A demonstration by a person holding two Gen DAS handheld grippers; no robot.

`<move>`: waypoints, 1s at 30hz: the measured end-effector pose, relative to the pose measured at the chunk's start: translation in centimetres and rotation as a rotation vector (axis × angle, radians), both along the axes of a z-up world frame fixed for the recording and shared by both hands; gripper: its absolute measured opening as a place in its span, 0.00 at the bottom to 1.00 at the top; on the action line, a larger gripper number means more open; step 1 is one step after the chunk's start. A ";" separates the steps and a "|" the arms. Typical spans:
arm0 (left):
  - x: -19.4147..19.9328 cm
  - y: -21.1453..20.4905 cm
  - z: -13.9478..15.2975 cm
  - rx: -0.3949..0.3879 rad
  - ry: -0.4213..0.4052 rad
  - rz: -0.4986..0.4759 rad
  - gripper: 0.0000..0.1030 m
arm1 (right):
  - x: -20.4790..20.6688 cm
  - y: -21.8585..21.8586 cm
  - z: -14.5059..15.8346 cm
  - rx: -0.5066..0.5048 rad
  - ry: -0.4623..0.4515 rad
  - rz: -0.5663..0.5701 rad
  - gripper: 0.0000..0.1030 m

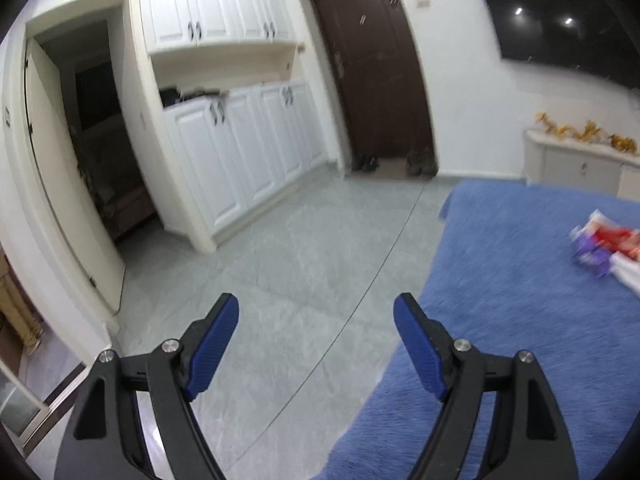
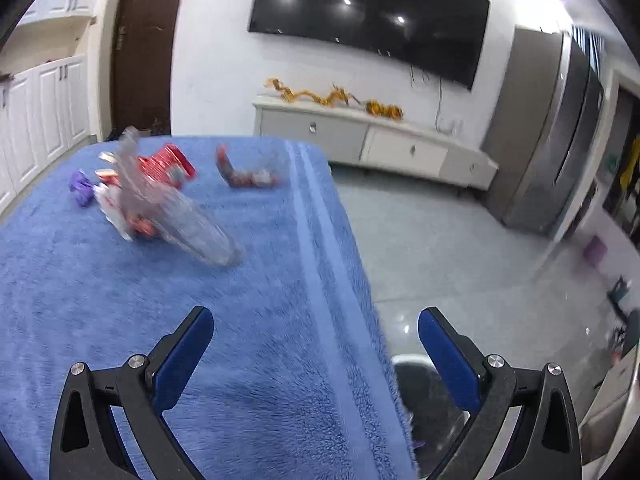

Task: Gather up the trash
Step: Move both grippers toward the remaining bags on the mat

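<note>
Reaching well ahead of the wide, empty right gripper (image 2: 316, 354) for the clear plastic bottle (image 2: 180, 216) among wrappers (image 2: 164, 168) works best; the left gripper (image 1: 316, 340) also gapes, holding nothing.

One clear plastic bottle (image 2: 188, 220); perhaps four blurred wrappers (image 2: 166, 168); one blue towel (image 2: 280, 320).

Two forward wrist views, both above the blue blanket (image 1: 520, 320).
</note>
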State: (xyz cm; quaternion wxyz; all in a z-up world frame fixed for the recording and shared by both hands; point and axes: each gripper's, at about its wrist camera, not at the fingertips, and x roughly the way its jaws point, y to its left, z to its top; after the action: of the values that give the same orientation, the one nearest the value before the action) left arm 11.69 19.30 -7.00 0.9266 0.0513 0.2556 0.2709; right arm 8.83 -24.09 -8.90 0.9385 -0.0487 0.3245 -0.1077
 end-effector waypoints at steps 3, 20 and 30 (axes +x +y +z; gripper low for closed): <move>-1.2 -2.3 2.3 -0.018 -0.056 -0.069 0.77 | -0.2 1.8 2.1 0.018 -0.027 0.084 1.00; 1.6 -12.7 1.8 -0.209 0.041 -0.454 0.77 | 4.2 9.4 0.1 0.069 0.079 0.334 1.00; 3.2 -16.0 -0.8 -0.178 0.174 -0.530 0.77 | 4.9 8.9 -0.5 0.079 0.089 0.328 1.00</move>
State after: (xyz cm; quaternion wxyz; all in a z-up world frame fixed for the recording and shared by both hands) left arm 14.87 3.26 -7.79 0.9406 0.0580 0.3343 -0.0097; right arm 13.76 -15.17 -9.42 0.9294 -0.0688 0.3573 0.0620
